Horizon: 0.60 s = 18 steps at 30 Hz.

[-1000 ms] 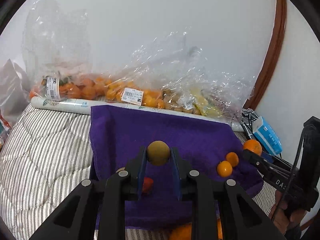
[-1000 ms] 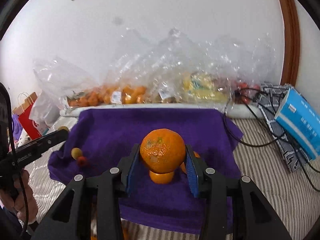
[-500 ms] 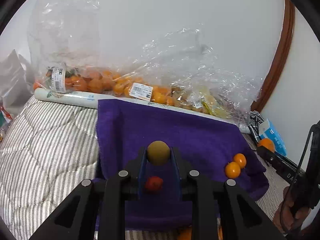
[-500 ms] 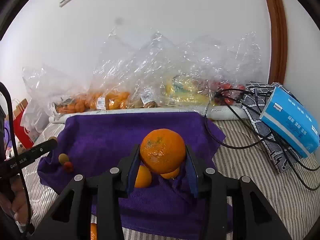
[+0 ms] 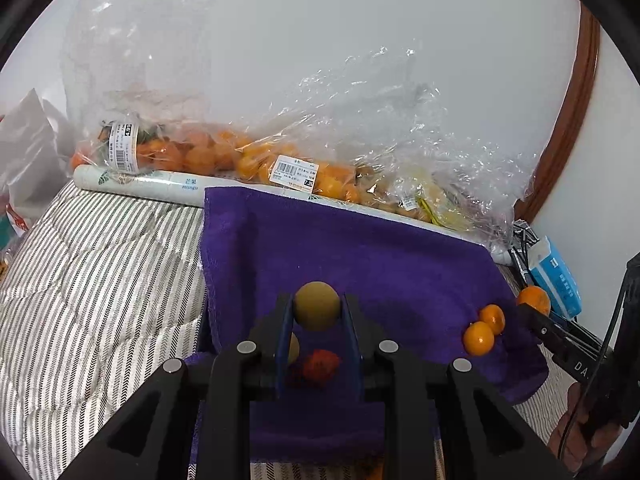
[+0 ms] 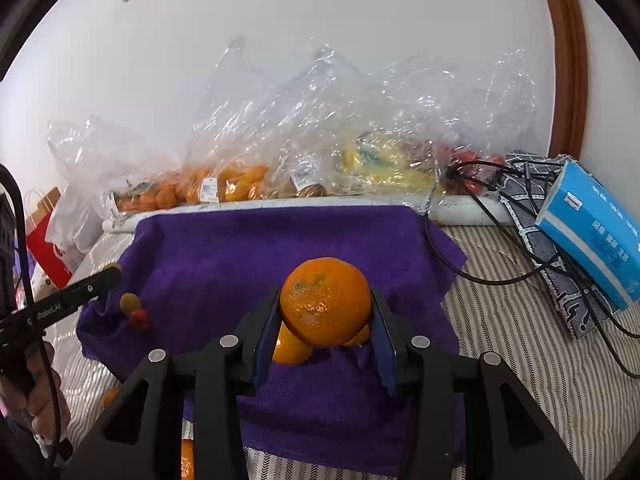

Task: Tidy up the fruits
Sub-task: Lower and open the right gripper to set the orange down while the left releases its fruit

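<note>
My left gripper (image 5: 316, 312) is shut on a small tan round fruit (image 5: 316, 306) and holds it above the purple towel (image 5: 360, 256). Below it on the towel lie a red fruit (image 5: 320, 365) and another tan fruit (image 5: 293, 347). My right gripper (image 6: 326, 312) is shut on a large orange (image 6: 325, 300) above two small oranges (image 6: 290, 350) on the towel (image 6: 240, 248). These two oranges (image 5: 485, 330) show at the towel's right in the left wrist view. The left gripper (image 6: 108, 276) shows at the left of the right wrist view.
Clear plastic bags of oranges (image 5: 208, 156) and other fruit (image 6: 380, 160) lie along the wall behind a white roll (image 5: 140, 184). A blue tissue box (image 6: 592, 224) and black cables (image 6: 500, 240) lie at the right on the striped bedding (image 5: 92, 264). More oranges (image 6: 186, 460) lie at the towel's near edge.
Both grippers have moved back toward me and a little higher, each still holding its fruit. The red fruit and the two small oranges now show more fully below the fingers.
</note>
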Each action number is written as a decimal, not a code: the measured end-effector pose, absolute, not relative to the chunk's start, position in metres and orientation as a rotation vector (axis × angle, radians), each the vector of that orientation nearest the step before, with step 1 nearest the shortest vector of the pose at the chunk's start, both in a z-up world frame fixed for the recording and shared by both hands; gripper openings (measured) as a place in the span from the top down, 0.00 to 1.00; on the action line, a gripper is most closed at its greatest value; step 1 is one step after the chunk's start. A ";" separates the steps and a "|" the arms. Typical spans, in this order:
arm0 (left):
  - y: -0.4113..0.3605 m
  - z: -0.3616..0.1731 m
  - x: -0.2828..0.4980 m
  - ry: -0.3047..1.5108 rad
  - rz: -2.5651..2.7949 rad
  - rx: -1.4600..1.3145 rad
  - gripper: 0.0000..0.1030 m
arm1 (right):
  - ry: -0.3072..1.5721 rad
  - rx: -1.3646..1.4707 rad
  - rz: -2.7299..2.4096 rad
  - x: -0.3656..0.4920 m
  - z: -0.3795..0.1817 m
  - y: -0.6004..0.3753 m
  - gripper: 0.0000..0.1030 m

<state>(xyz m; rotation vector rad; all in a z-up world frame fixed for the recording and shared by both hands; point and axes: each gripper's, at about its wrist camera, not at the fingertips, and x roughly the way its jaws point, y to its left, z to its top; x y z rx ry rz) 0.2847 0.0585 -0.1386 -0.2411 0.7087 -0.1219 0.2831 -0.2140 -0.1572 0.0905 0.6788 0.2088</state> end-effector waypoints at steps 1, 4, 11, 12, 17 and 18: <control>0.058 -0.139 0.285 0.712 -0.124 -0.242 0.78 | 0.686 0.081 0.205 0.284 -0.159 -0.212 0.59; 0.056 -0.139 0.284 0.714 -0.115 -0.232 0.78 | 0.711 0.074 0.190 0.285 -0.162 -0.212 0.59; 0.051 -0.142 0.286 0.726 -0.128 -0.223 0.78 | 0.748 0.059 0.160 0.290 -0.173 -0.215 0.59; 0.050 -0.142 0.286 0.730 -0.129 -0.219 0.78 | 0.753 0.060 0.159 0.290 -0.174 -0.215 0.59; 0.048 -0.144 0.285 0.731 -0.131 -0.209 0.78 | 0.764 0.060 0.154 0.292 -0.177 -0.217 0.59; 0.048 -0.144 0.285 0.733 -0.131 -0.210 0.78 | 0.770 0.059 0.152 0.293 -0.178 -0.217 0.58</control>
